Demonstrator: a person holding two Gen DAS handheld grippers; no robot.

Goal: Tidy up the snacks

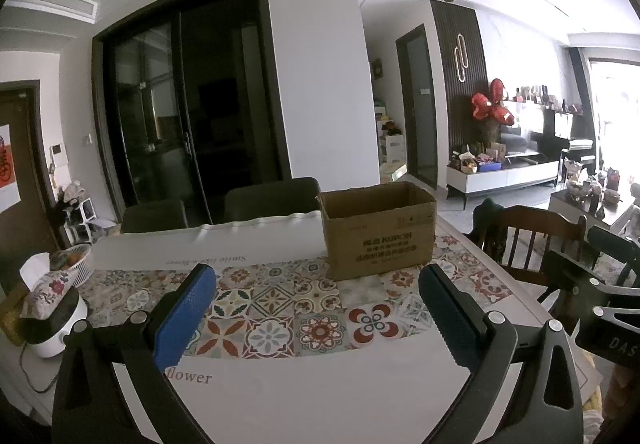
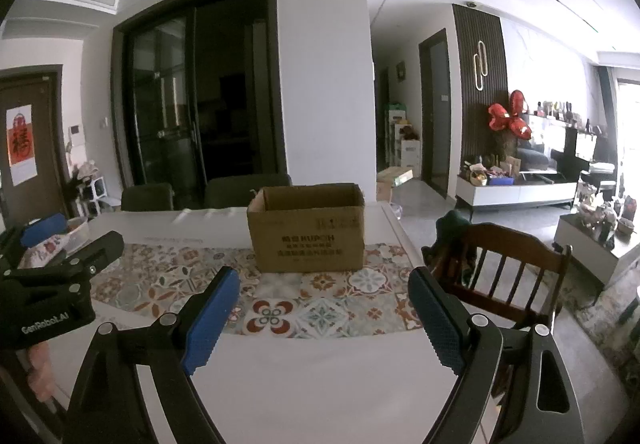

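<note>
An open brown cardboard box [image 1: 379, 230] stands on the table on the patterned tile mat [image 1: 280, 308]; it also shows in the right wrist view [image 2: 307, 228]. Its inside is hidden. My left gripper [image 1: 318, 286] is open and empty, held above the mat short of the box. My right gripper [image 2: 324, 286] is open and empty, also short of the box. The left gripper's body shows at the left edge of the right wrist view [image 2: 52, 284]. No snacks are visible.
A tissue box on a white appliance [image 1: 52, 308] and a white basket [image 1: 76, 264] stand at the table's left end. Dark chairs [image 1: 272, 196] stand behind the table. A wooden chair [image 2: 508, 264] stands at the right side.
</note>
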